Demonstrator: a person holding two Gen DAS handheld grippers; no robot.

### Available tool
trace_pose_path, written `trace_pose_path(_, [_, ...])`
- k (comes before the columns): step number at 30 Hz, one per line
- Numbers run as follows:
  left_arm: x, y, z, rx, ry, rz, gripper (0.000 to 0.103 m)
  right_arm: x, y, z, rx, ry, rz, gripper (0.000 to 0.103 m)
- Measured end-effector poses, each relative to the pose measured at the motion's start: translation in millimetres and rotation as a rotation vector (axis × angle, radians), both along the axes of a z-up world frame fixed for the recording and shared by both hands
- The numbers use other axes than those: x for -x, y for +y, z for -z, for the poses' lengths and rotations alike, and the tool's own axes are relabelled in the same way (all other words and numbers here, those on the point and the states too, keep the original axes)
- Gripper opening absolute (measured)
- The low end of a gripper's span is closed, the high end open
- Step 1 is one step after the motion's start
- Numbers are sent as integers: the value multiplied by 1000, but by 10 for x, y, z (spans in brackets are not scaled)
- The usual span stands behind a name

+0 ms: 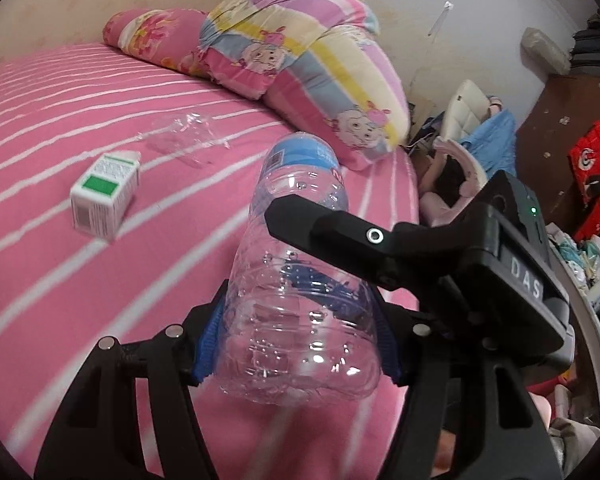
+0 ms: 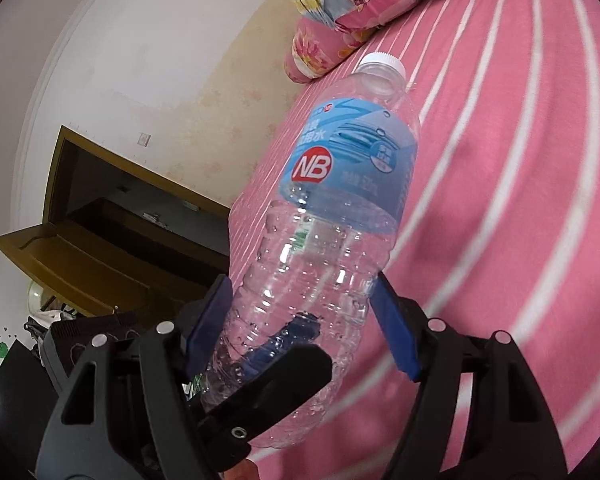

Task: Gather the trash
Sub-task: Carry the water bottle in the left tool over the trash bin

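Note:
A clear, empty plastic water bottle [image 1: 300, 200] with a blue label and white cap [image 2: 382, 60] is held above the pink striped bed. My left gripper [image 1: 300, 344] is shut on its lower body, a blue pad pressing each side. My right gripper [image 2: 302, 328] grips the same bottle, its pads against both flanks. The right gripper's black finger [image 1: 324, 232] crosses the bottle from the right in the left wrist view. The left gripper's finger [image 2: 284, 380] crosses under the bottle in the right wrist view. A white and green carton [image 1: 106, 196] and a crumpled clear plastic piece [image 1: 184, 140] lie on the bed.
The bed sheet [image 1: 60, 300] is pink with white stripes. Folded cartoon quilts and a pillow [image 1: 284, 52] are piled at its far end. Clutter, a chair and red bags [image 1: 596, 168] crowd the floor right of the bed. A dark doorway [image 2: 112, 200] opens in the wall.

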State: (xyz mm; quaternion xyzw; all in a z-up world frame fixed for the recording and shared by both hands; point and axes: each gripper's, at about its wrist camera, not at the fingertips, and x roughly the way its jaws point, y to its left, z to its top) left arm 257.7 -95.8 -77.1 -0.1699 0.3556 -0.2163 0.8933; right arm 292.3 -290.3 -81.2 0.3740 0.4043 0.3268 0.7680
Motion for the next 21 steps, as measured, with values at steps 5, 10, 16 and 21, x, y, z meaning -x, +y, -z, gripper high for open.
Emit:
trace_pose_path(5, [523, -122, -73, 32, -20, 22, 61, 420, -105, -128, 20, -15, 5, 70])
trace_pose_path(10, [1060, -307, -249, 26, -69, 41, 61, 786, -167, -326, 22, -56, 13, 70])
trace_pose_path(16, [1672, -585, -596, 56, -110, 61, 61, 1358, -497, -604, -43, -113, 71, 70])
trace_pose_path(21, [2055, -1014, -748, 50, -86, 140, 61, 1877, -980, -737, -19, -124, 136, 71])
